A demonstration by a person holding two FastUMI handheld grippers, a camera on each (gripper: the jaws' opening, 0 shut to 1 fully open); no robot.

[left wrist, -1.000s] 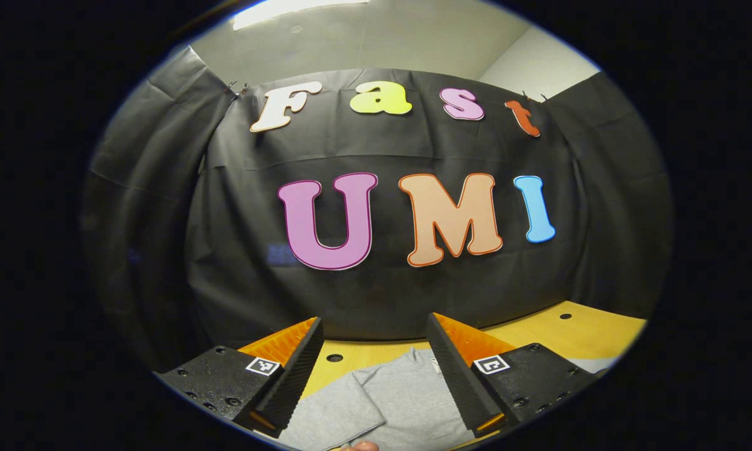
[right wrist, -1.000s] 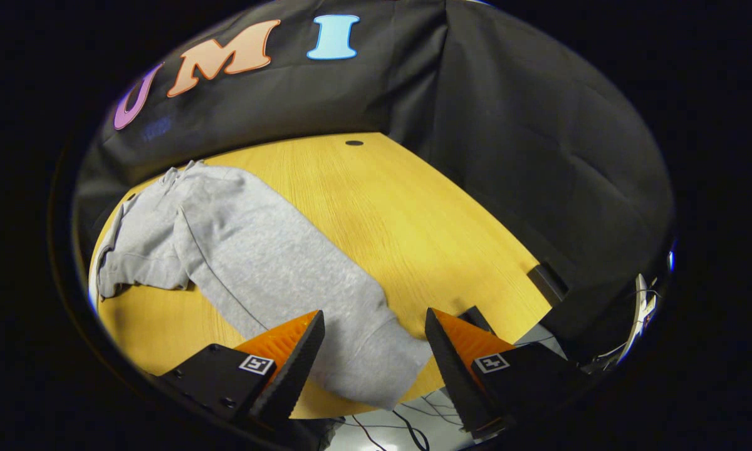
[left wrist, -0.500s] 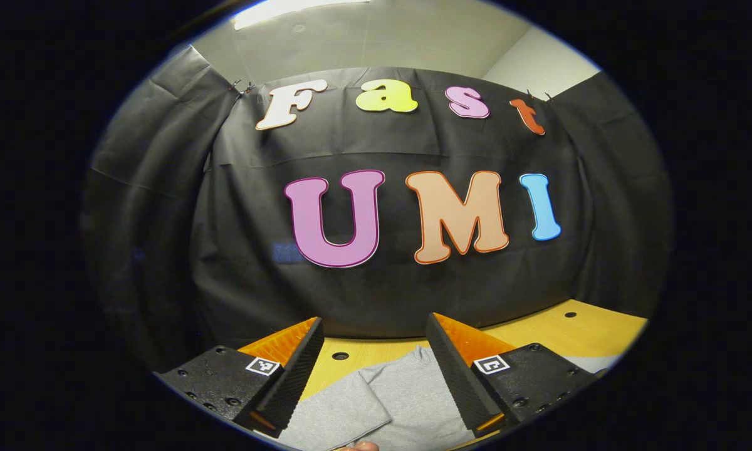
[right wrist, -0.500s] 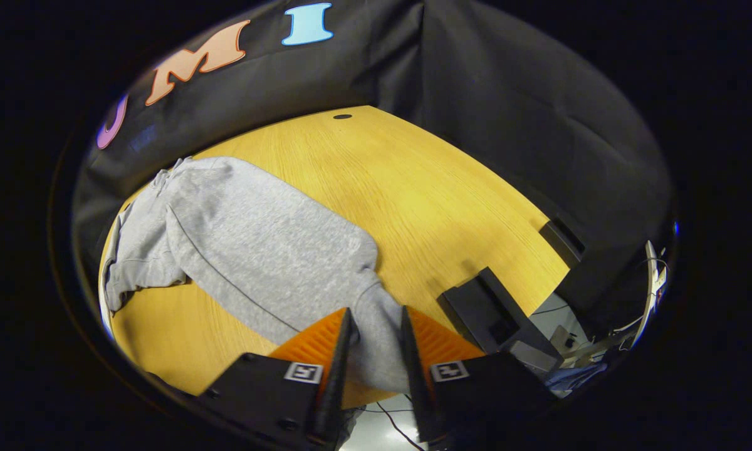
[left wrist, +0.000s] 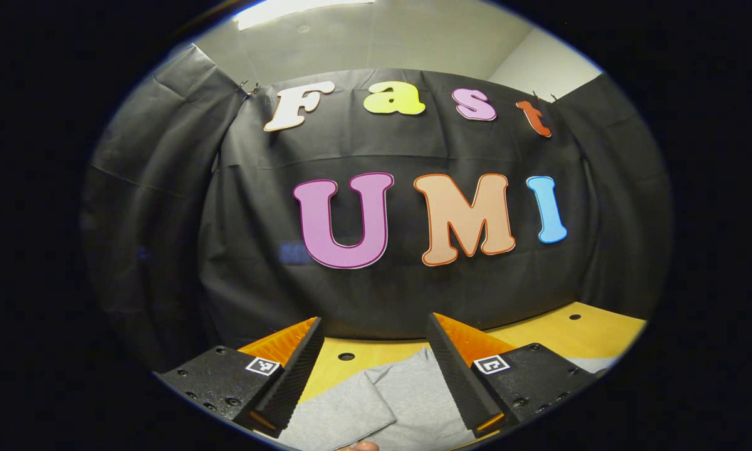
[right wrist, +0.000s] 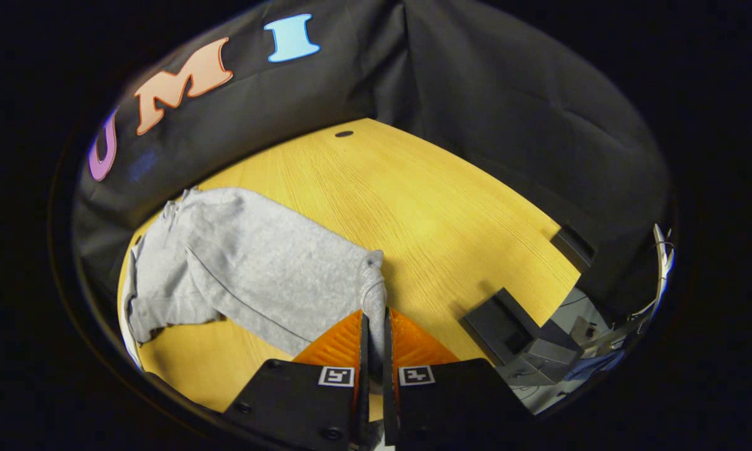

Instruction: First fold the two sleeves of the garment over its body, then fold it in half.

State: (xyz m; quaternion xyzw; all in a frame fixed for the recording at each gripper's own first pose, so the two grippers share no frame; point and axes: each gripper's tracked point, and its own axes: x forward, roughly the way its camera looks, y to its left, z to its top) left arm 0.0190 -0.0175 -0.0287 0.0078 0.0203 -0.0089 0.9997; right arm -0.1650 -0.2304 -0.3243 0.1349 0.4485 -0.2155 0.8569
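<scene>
Right gripper (right wrist: 373, 326) has gone from wide open a second ago to clamped on the cuff end of the grey garment's (right wrist: 250, 263) sleeve (right wrist: 372, 291), both fingers pinching the fabric, and the cuff now looks bunched and raised off the yellow table (right wrist: 426, 207) rather than lying flat toward the near edge. Left gripper (left wrist: 373, 369) barely moved: fingers spread apart, holding nothing, hovering over the garment (left wrist: 407, 401) where one sleeve already lies folded across the body. Garment sits on the table's left part in the right gripper view. Likely meaning: second sleeve fold is starting; the half-fold remains undone.
</scene>
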